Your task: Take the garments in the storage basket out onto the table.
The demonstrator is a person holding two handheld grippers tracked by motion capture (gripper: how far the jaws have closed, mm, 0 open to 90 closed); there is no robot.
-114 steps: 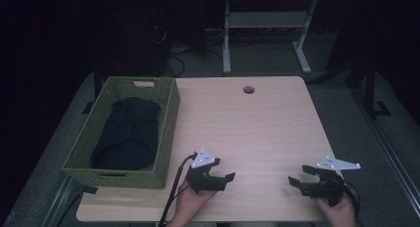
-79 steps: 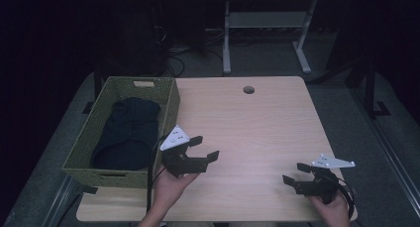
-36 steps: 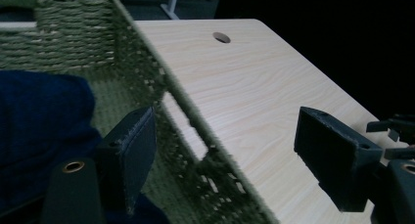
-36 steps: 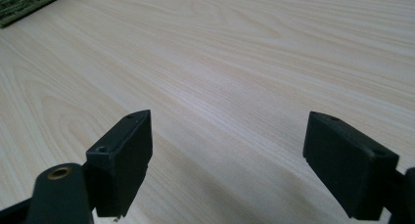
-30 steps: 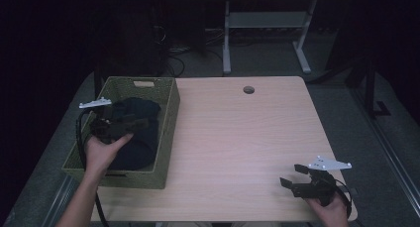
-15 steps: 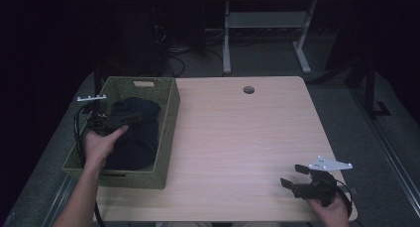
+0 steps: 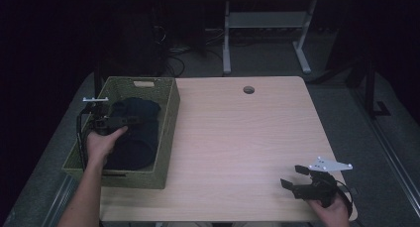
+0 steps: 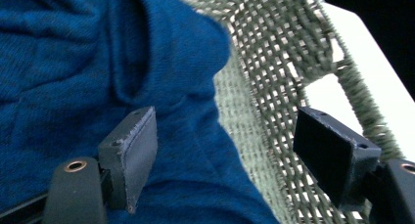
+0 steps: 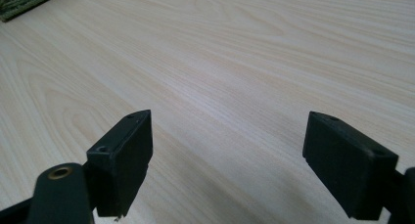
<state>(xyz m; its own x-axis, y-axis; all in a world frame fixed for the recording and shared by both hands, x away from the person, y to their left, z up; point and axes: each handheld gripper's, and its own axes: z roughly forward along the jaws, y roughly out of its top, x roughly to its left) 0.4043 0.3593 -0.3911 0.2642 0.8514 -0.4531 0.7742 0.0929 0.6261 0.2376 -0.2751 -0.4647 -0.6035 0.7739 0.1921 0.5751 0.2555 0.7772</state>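
A green woven basket (image 7: 168,113) stands at the table's left side, and a dark blue cloth (image 7: 141,133) lies bundled inside it. My left gripper (image 7: 133,120) reaches into the basket and stands open just over the cloth. In the left gripper view the blue cloth (image 8: 73,62) lies under and between the open jaws, with the basket's woven wall (image 8: 279,87) beyond it. My right gripper (image 7: 292,183) rests open near the table's front right corner, nothing between its jaws, over bare wood (image 9: 235,77).
The wooden table (image 7: 237,138) has a round cable hole (image 7: 248,89) near its far edge. A white desk frame (image 7: 267,24) and cables stand on the dark floor behind. The basket has a handle slot (image 7: 143,83) in its far wall.
My left gripper has travelled from the table's front middle leftward into the basket and now sits low over the blue cloth. The right gripper has hardly moved.
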